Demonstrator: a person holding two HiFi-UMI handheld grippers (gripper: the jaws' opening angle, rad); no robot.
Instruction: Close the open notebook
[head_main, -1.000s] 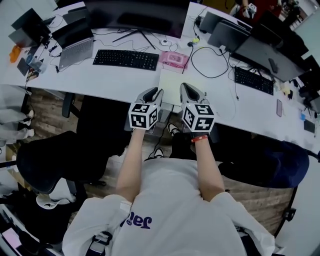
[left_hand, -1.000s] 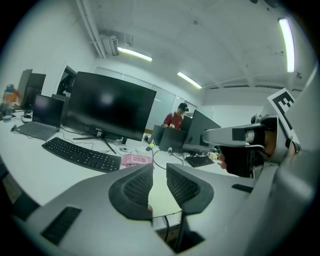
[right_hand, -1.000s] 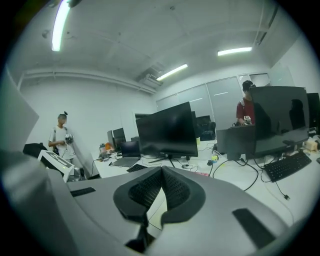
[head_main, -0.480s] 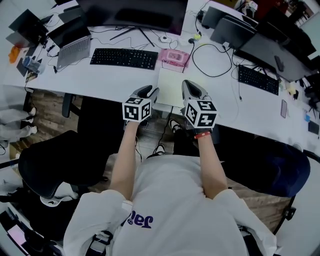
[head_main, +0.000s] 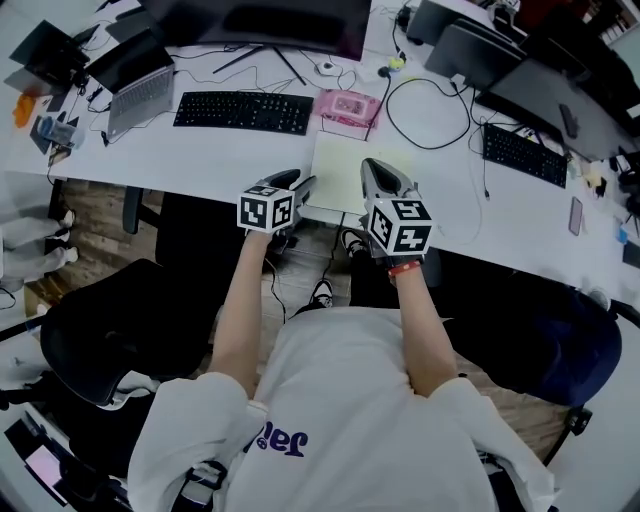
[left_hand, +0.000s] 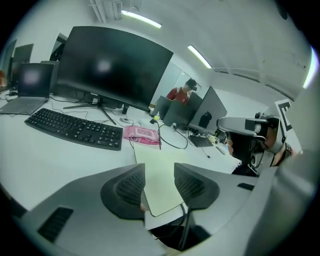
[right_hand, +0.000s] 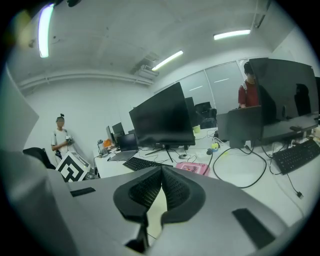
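White surface (head_main: 220, 155) with a black keyboard (head_main: 243, 112) farther back; pale yellow notebook (head_main: 345, 170) flat at its near edge, just ahead of both tools. Left tool (head_main: 298, 183) released, jaws just been opening, pads clear of the notebook. Right tool (head_main: 378, 175) clenched on nothing

Open-plan office: white desks (head_main: 200, 150), monitors (left_hand: 110, 65), keyboards (head_main: 242, 111), laptop (head_main: 140, 88), swivel chairs (head_main: 120, 320).

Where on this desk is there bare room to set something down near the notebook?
Bare desk lies left of the notebook, between the black keyboard and the front edge. Another patch lies right of the notebook, below the cable loop. Behind the notebook it is crowded: pink case, monitor stand.
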